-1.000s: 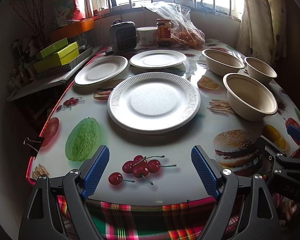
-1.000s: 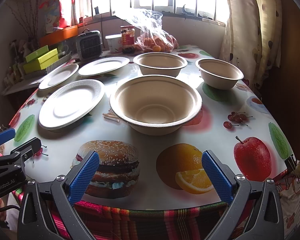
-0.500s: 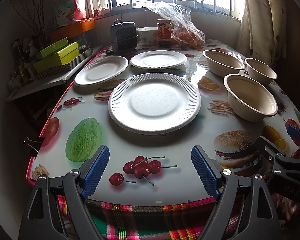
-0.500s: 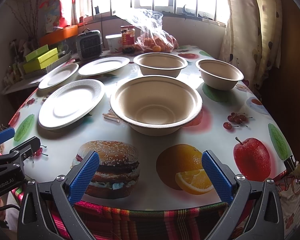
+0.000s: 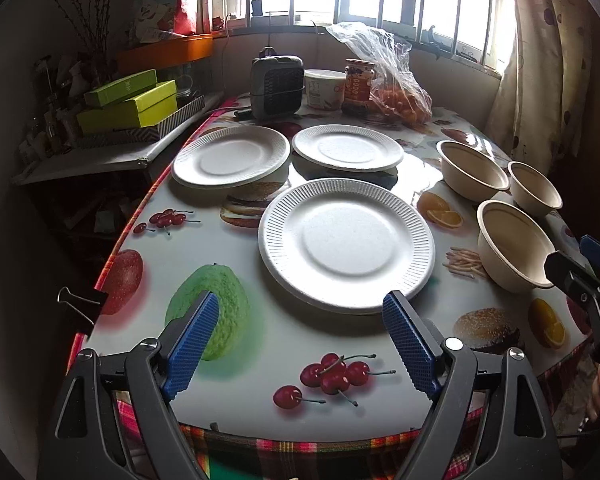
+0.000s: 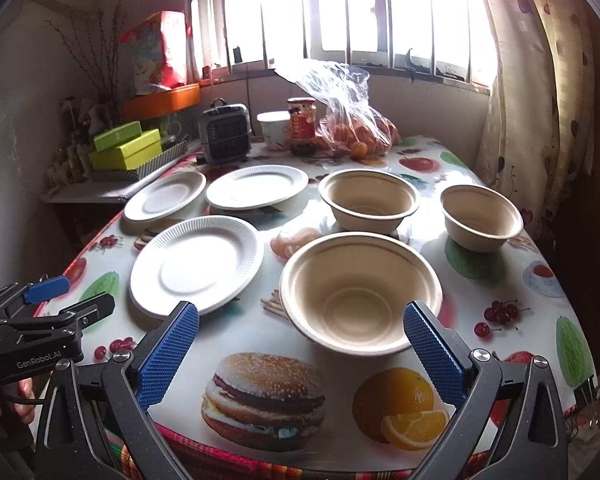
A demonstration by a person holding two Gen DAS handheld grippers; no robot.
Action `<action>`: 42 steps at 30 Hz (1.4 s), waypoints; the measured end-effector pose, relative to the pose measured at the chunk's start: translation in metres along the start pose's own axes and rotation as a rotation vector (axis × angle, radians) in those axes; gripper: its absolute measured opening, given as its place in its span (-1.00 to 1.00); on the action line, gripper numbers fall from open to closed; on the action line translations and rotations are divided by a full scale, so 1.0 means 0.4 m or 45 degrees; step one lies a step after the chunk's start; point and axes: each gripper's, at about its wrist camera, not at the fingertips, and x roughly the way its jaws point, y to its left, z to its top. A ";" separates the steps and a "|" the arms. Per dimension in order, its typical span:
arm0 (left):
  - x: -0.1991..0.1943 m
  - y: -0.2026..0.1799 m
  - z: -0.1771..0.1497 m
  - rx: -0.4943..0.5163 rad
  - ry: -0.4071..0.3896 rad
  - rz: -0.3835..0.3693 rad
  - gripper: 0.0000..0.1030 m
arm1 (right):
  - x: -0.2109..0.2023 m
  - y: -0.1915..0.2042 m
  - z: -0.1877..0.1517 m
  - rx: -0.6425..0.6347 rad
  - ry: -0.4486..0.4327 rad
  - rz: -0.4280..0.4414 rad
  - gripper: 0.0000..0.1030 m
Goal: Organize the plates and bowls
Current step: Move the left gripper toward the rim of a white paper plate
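Note:
Three white paper plates lie on the fruit-print table: a near plate (image 5: 346, 244) (image 6: 196, 264), a far-left plate (image 5: 231, 156) (image 6: 165, 201) and a far-middle plate (image 5: 347, 153) (image 6: 257, 186). Three beige bowls stand to their right: a near bowl (image 6: 360, 292) (image 5: 514, 250), a middle bowl (image 6: 368, 200) (image 5: 472, 170) and a small far-right bowl (image 6: 481, 216) (image 5: 534, 188). My left gripper (image 5: 302, 344) is open, its right pad just over the near plate's front rim. My right gripper (image 6: 300, 350) is open in front of the near bowl, its fingers flanking the bowl's front edge.
At the table's far end stand a small grey heater (image 5: 277, 87), a white tub (image 5: 325, 87), a jar (image 5: 358, 86) and a plastic bag of oranges (image 5: 396, 92). Green boxes (image 5: 134, 106) sit on a side shelf to the left. A binder clip (image 5: 82, 306) grips the table's left edge.
Both grippers have risen and moved forward over the table edge, closer to the near plate and the near bowl. Plates and bowls have not moved.

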 end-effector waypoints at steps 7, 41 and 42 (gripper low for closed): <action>0.019 0.112 0.087 -0.102 0.007 0.012 0.62 | 0.042 0.036 0.139 -0.071 -0.026 0.086 0.99; 0.348 0.433 0.313 -0.437 0.220 0.032 0.06 | 0.715 0.289 0.446 -0.375 0.467 0.486 -0.21; 0.364 0.443 0.314 -0.462 0.232 0.027 0.06 | 0.731 0.295 0.445 -0.378 0.476 0.490 -0.24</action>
